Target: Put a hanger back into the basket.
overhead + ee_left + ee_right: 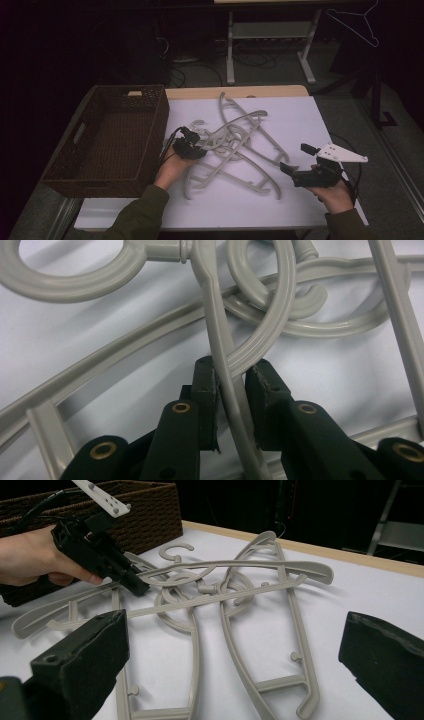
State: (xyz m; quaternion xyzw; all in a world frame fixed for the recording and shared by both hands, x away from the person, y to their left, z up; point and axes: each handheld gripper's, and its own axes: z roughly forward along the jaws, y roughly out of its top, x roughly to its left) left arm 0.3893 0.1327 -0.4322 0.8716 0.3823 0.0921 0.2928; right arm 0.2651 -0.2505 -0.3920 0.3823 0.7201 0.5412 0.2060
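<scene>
Grey plastic hangers (235, 150) lie tangled in a pile at the middle of the white surface (300, 120), their hooks interlocked and their arms crossing one another. In the right gripper view the pile (240, 600) spreads from the near edge toward the far wooden-trimmed edge, with one hanger lifted slightly at its thin arm.

The left gripper (192, 145), held in the person's left hand (170, 170), sits at the pile's left side, just beside the basket. In the left gripper view its jaws are closed on a thin hanger arm (225, 375) that runs up between the pads (207, 390), touching both, beside a curved hook.

A dark woven basket (150, 130) stands along the left edge of the surface, overhanging it on the left.

The right gripper (297, 160), held in the right hand (335, 195), hovers near the right front corner, apart from the hangers, its jaws spread wide and holding nothing; a grey three-cornered plate tops it.
</scene>
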